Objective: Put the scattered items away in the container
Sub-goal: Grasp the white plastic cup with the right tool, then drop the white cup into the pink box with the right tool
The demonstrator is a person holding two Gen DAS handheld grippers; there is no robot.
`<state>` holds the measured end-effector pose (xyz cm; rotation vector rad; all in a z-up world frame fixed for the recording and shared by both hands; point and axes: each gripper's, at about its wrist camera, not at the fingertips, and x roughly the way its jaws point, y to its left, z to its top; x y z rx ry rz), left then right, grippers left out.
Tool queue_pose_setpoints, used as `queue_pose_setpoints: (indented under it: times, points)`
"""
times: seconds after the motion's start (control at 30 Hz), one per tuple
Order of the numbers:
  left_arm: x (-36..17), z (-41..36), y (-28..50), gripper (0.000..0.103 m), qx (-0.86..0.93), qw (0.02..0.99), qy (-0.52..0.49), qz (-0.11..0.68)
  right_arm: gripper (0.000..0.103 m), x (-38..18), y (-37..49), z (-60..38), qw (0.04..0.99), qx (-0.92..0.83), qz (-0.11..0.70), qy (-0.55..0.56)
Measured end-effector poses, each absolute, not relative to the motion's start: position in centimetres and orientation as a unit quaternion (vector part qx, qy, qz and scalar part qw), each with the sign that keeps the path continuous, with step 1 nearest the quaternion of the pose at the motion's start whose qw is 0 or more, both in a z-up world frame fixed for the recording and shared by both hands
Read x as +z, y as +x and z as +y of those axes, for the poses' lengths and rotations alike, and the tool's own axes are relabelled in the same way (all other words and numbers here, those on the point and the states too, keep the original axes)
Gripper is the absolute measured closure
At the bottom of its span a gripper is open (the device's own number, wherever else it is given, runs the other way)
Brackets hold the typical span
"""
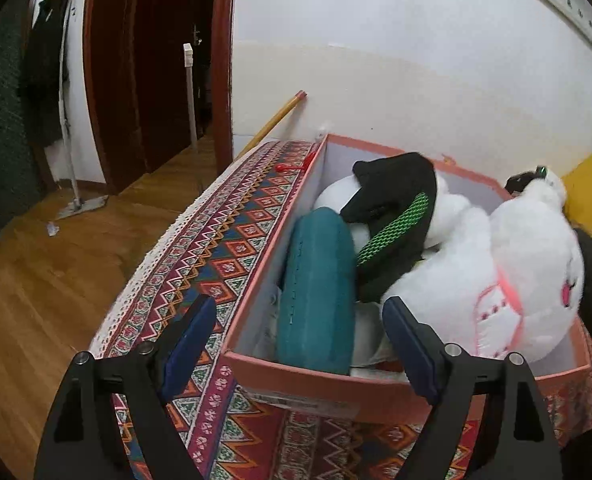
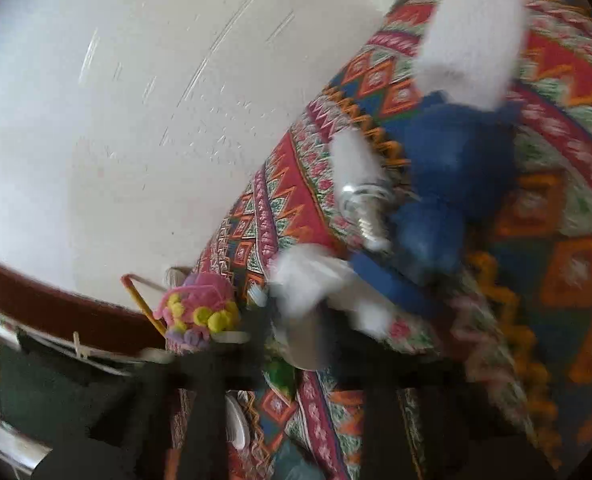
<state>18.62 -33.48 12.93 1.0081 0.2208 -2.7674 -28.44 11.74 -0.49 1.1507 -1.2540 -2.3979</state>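
The left gripper (image 1: pixel 300 344) has its jaws spread wide with nothing between them, hanging over the near rim of the pink box (image 1: pixel 296 376). Directly ahead of the gap, inside the box, a teal pouch (image 1: pixel 316 292) stands with its long axis running away from the jaws. Beyond it lies a black and green shoe (image 1: pixel 396 224), and off the right jaw a white plush toy (image 1: pixel 516 280) fills that side of the box.

The right gripper's view is heavily blurred, and I cannot tell how its jaws stand. Ahead of it, on the patterned tablecloth (image 2: pixel 556 272), lies a blue and white plush toy (image 2: pixel 444 168), still outside the box, its length stretching away and up to the right. To the left sits a pink and yellow yarn toy (image 2: pixel 200 308) at the cloth's edge.

My judgement: the right gripper is nearer the loose items, so the next pick is its to make.
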Motion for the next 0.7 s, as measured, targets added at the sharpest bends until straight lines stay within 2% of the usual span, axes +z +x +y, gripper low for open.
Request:
queue_pose_setpoints:
  times: [0.13,0.23,0.37,0.53,0.57,0.63,0.7]
  points:
    - [13.2,-33.7,18.5,0.018,-0.932,0.075,0.337,0.107,0.1,3.6,-25.3,11.6,0.122,-0.834,-0.398,0.361]
    - [13.8,-33.3,19.3,0.018,-0.936,0.064,0.327,0.112,0.1,10.6,-19.6,9.3,0.228,-0.842,-0.367,0.325]
    - [14.3,-32.8,20.7,0.018,-0.94,0.062,0.318,0.105,0.1,20.0,-11.0,1.2,0.372,-0.838,-0.262,0.302]
    - [14.8,-33.0,21.8,0.018,-0.94,0.052,0.316,0.12,0.098,23.4,-4.4,-11.0,0.463,-0.8,-0.161,0.346]
    - [15.0,-33.0,22.0,0.018,-0.94,0.05,0.314,0.124,0.092,23.3,-3.6,-13.5,0.465,-0.796,-0.133,0.364]
    - [15.3,-33.2,22.2,0.018,-0.94,0.045,0.31,0.133,0.05,22.9,-2.8,-16.2,0.455,-0.795,-0.101,0.389]
    - [15.4,-33.3,22.3,0.018,-0.94,0.042,0.31,0.139,0.047,22.6,-2.5,-16.7,0.436,-0.809,-0.095,0.384]
